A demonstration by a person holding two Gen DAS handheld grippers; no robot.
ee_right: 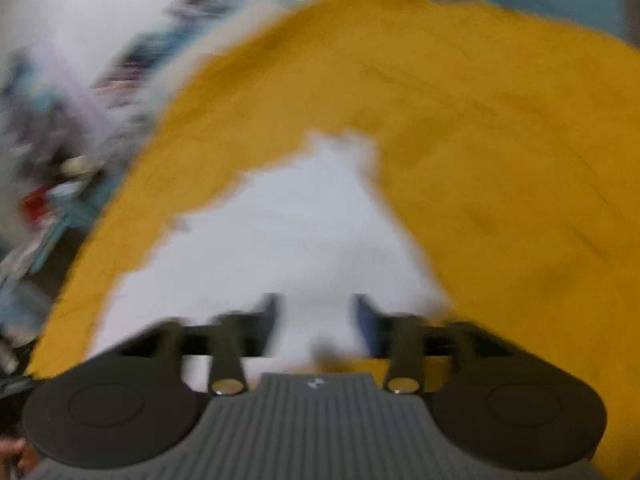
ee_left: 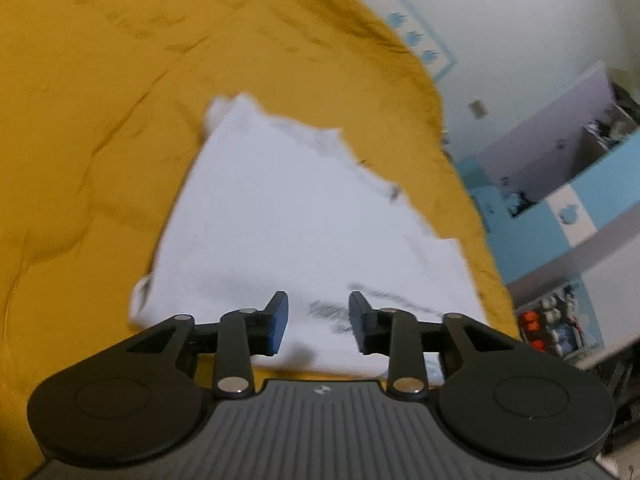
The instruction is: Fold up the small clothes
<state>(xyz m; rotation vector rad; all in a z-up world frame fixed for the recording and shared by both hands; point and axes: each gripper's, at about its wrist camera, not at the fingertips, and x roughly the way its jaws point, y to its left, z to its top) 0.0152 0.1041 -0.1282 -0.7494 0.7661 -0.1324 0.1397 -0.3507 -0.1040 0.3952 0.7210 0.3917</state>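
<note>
A soft white garment [ee_left: 304, 216] lies folded on a wrinkled mustard bedspread [ee_left: 100, 120]; left gripper [ee_left: 319, 320] and right gripper [ee_right: 316, 322] fingers spread, empty.

A mustard-yellow bedspread [ee_left: 120, 120] covers the wide, wrinkled surface that fills most of both views. Beyond its edge stands a pale wall [ee_left: 520, 20] with a light-blue border strip [ee_left: 420, 44] of small figures. Blue-and-white shelves [ee_left: 560, 208] hold clutter (too blurred to name). The right wrist view shows smeared clutter [ee_right: 60, 160] beside the bed.
</note>
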